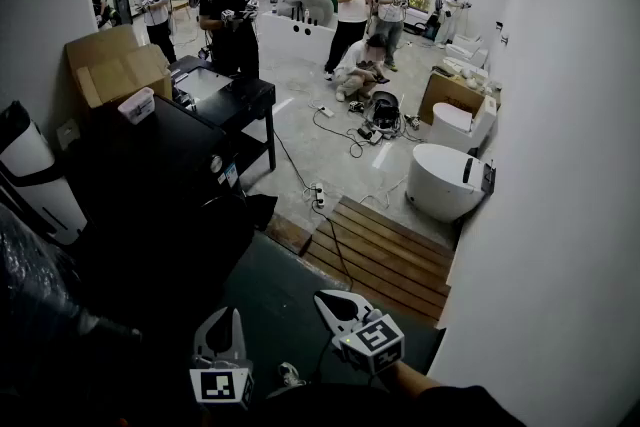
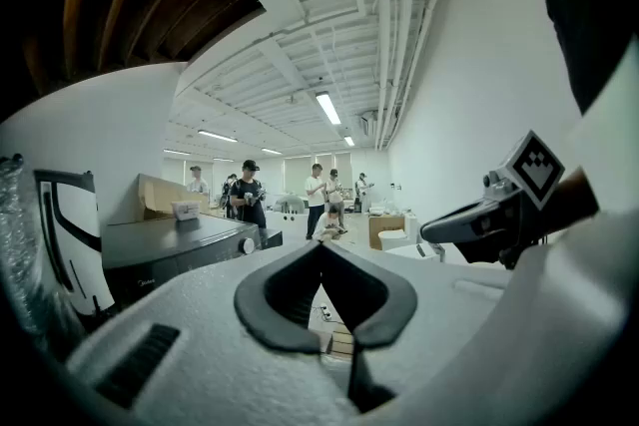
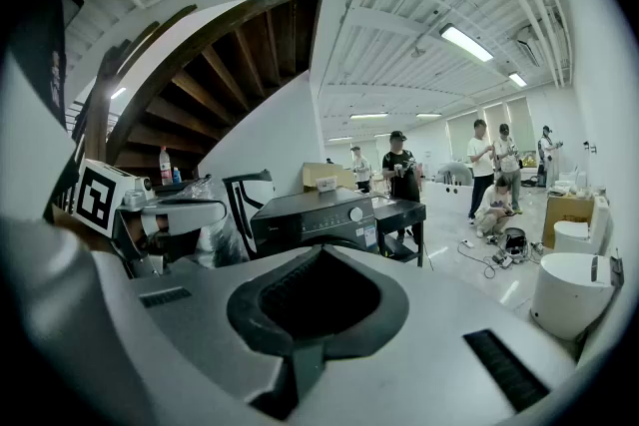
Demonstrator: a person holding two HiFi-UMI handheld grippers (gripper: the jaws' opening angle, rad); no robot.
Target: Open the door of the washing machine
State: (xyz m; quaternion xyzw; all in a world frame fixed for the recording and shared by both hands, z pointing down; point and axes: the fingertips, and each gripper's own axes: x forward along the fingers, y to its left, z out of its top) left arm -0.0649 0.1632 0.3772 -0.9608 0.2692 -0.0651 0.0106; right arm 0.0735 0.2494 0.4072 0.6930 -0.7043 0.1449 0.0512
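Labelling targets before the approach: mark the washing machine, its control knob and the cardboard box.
washing machine [image 3: 305, 220], right gripper view, on its dark control panel.
control knob [image 3: 355, 213], right gripper view, centre of the knob's face.
cardboard box [image 1: 112, 67], head view, on its top flap.

Long white ceiling strip lights flood the far end of the room, and the pale polished floor throws back soft glare. Under the dark wooden staircase it's dim. The black washing machine sinks into shadow. Straight lines bow at the edges, corners go black, and the near foreground is soft.
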